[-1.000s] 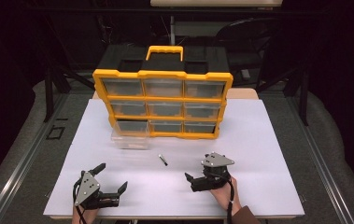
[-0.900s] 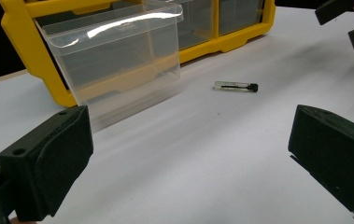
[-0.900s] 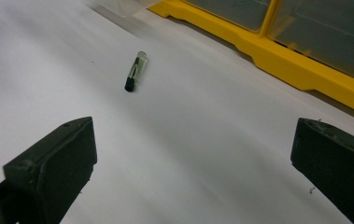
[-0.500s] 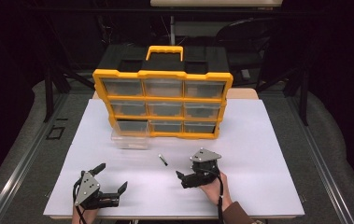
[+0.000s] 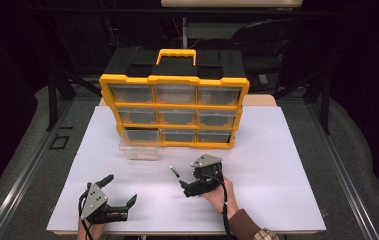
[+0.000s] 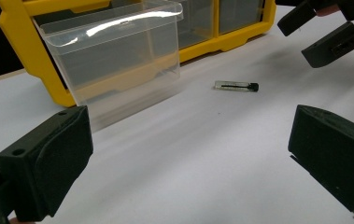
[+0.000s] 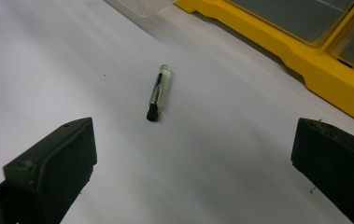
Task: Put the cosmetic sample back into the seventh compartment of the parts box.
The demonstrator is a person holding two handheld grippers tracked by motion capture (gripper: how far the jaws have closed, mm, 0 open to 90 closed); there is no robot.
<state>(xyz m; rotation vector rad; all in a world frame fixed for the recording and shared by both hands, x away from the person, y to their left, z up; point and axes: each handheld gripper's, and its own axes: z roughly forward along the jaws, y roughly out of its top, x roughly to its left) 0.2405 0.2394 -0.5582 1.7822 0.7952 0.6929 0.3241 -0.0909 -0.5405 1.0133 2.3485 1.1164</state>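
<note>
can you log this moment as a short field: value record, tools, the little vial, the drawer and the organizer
surface: white table
organizer: yellow case of clear drawers, black handle on top, standing at the far side
drawer: clear drawer out on the table in front of the organizer's lower left corner
vial: small clear vial with a black cap, lying flat, untouched
left tool: left tool open, holding nothing, near the front edge
right tool: right tool open, holding nothing, aimed at the vial, just short of it
</note>
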